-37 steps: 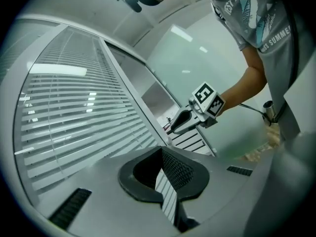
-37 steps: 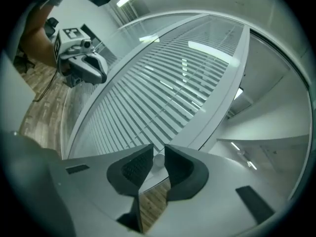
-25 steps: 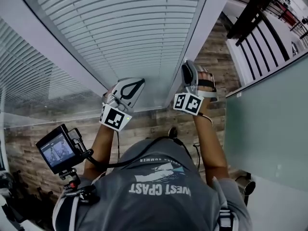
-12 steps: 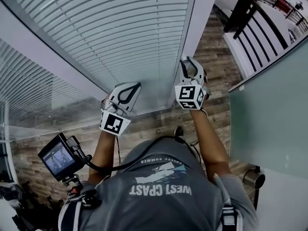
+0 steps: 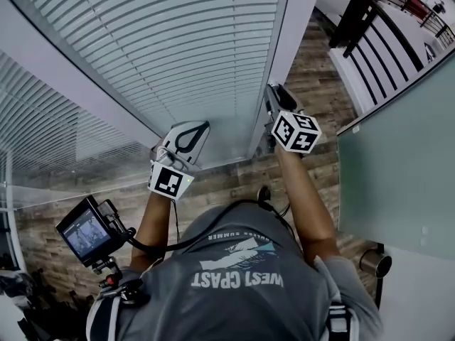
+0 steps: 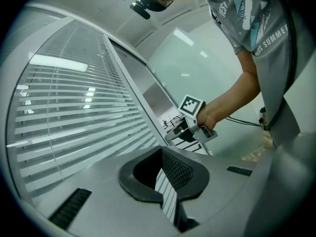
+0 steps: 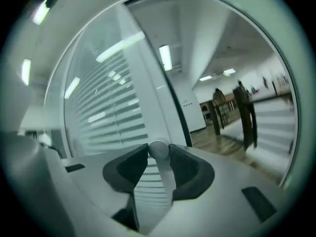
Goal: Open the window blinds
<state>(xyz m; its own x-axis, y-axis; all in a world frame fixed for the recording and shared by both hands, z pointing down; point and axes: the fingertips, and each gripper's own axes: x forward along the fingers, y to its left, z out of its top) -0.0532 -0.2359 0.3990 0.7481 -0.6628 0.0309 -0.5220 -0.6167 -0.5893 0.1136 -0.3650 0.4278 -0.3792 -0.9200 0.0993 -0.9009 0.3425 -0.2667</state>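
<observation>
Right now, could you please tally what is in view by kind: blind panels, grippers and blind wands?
Blind panels: 2, centre panel and left panel
Grippers: 2, left gripper and right gripper
Blind wand: 1
Total: 5

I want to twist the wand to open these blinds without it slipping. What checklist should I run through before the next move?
1. Right tongs clamped on the white round tilt wand: ok, a pad presses on each side.
2. Left tongs empty: ok, tips together, nothing between them.
3. Left tongs clear of the white horizontal blind slats: ok, they stand apart in the left gripper view.
4. Slats tilted fully open: cannot tell from these views.
</observation>
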